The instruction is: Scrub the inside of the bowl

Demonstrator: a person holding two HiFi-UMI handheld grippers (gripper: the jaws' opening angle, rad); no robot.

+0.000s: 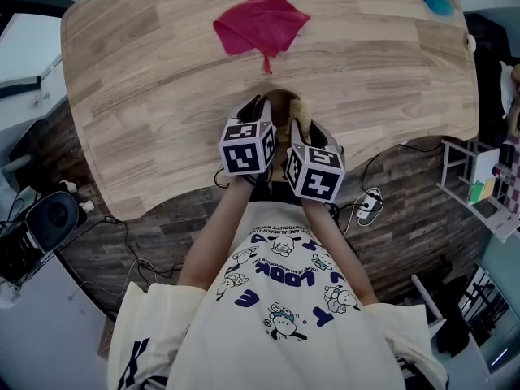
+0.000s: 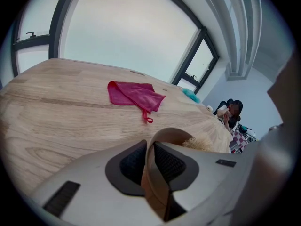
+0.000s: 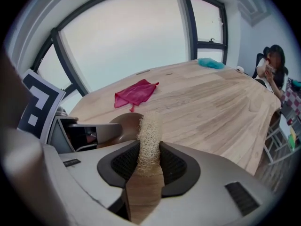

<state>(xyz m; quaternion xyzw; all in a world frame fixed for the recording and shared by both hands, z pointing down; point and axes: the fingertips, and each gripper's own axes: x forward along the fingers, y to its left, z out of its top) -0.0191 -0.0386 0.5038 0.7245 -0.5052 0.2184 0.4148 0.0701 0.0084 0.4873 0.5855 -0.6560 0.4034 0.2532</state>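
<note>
Fingers of the left gripper clamp the bowl rim, probably to steady it. Those of the right gripper pinch the loofah for scrubbing inside.

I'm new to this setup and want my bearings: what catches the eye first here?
A magenta cloth lies crumpled at the far middle of the wooden table. At the near edge, the left gripper pinches the rim of the brown bowl, while the right gripper holds a pale loofah scrubber close to it.
</note>
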